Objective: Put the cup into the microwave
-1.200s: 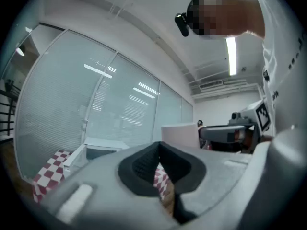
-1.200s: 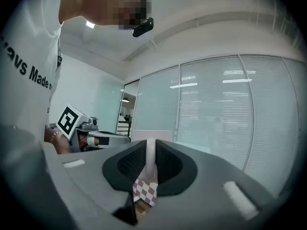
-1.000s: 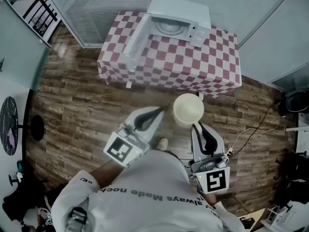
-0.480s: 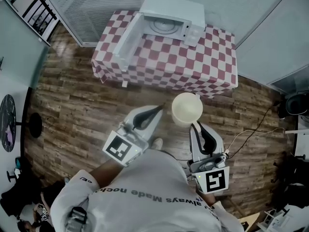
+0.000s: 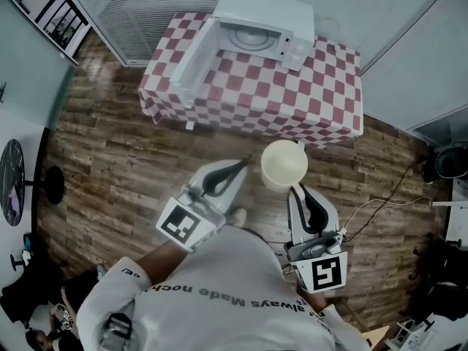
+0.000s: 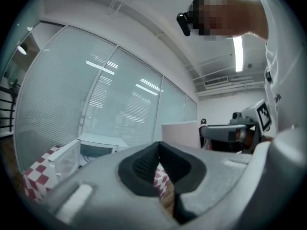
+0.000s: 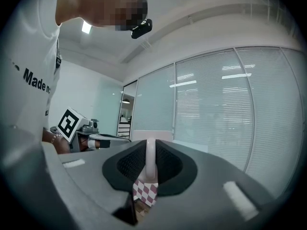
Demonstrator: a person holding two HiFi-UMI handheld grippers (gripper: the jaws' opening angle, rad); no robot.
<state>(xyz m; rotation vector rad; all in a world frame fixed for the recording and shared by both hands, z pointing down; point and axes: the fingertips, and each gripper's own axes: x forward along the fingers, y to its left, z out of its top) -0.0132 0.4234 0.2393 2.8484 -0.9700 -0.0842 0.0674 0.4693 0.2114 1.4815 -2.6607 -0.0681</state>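
Note:
A cream cup [image 5: 284,165] hangs over the wooden floor, short of the table, seen from above. My right gripper [image 5: 298,191] is shut on its handle [image 7: 150,159], which stands upright between the jaws in the right gripper view. My left gripper [image 5: 241,164] is to the left of the cup, jaws shut with nothing between them; in the left gripper view [image 6: 158,169] only a thin gap shows. The white microwave [image 5: 259,29] stands at the back of the table with its door [image 5: 197,61] swung open to the left. Its inside shows a turntable.
The table [image 5: 322,101] wears a red-and-white checkered cloth and stands against glass walls with blinds. Wooden plank floor [image 5: 110,167] lies between me and the table. A white cable [image 5: 380,199] trails on the floor at the right. A dark round stand [image 5: 51,192] is at the left.
The table and microwave shifted slightly in the head view. Both grippers and the cup keep the same places relative to me.

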